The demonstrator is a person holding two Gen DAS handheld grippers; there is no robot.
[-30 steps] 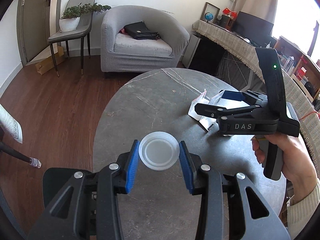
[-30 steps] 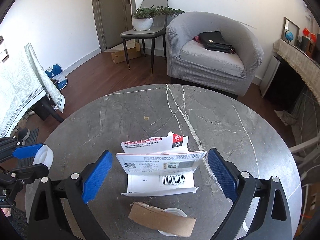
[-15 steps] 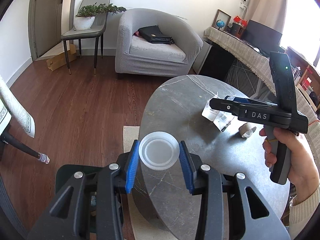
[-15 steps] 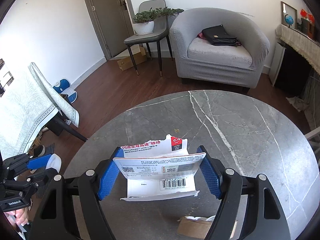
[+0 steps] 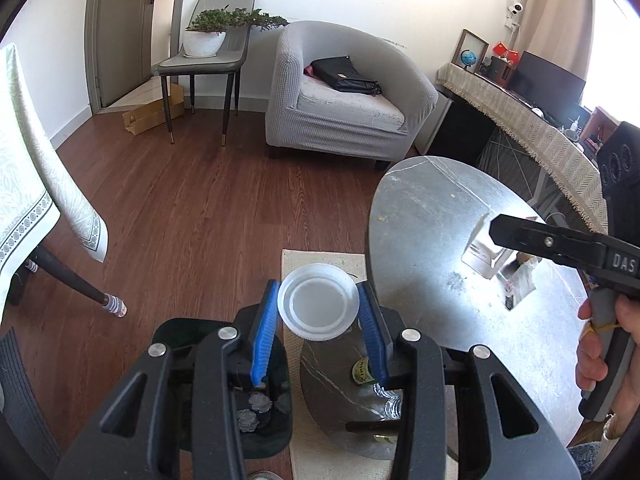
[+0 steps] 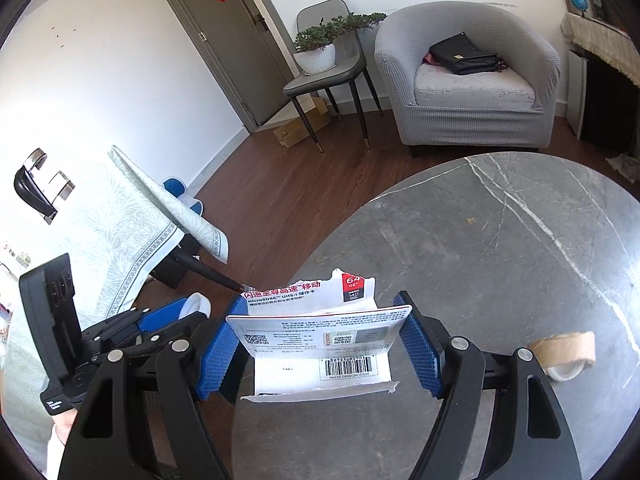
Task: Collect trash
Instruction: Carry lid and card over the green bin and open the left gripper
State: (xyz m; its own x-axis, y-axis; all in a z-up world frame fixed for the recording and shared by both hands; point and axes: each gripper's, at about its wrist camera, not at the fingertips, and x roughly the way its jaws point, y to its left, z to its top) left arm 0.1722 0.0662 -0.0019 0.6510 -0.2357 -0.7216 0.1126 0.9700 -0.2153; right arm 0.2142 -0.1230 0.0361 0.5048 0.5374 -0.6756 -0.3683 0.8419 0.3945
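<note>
My left gripper [image 5: 318,304] is shut on a round white plastic lid [image 5: 319,301] and holds it in the air past the left edge of the round grey marble table [image 5: 436,216], above a dark bin [image 5: 260,408] on the floor. My right gripper [image 6: 320,338] is shut on a torn white microSD card package [image 6: 320,336] and holds it above the table [image 6: 500,248]. The right gripper also shows in the left wrist view [image 5: 560,240], and the left gripper in the right wrist view [image 6: 160,316].
A tape roll [image 6: 562,350] lies on the table at the right. Around stand a grey armchair [image 5: 340,92] with a black bag, a chair with a potted plant [image 5: 204,40], a cloth-covered table [image 6: 100,240] at the left, and a beige rug [image 5: 320,258].
Both grippers have swung left, away from the table's middle. The left one carried the lid out over the floor and bin. The right one closed on the package and lifted it.
</note>
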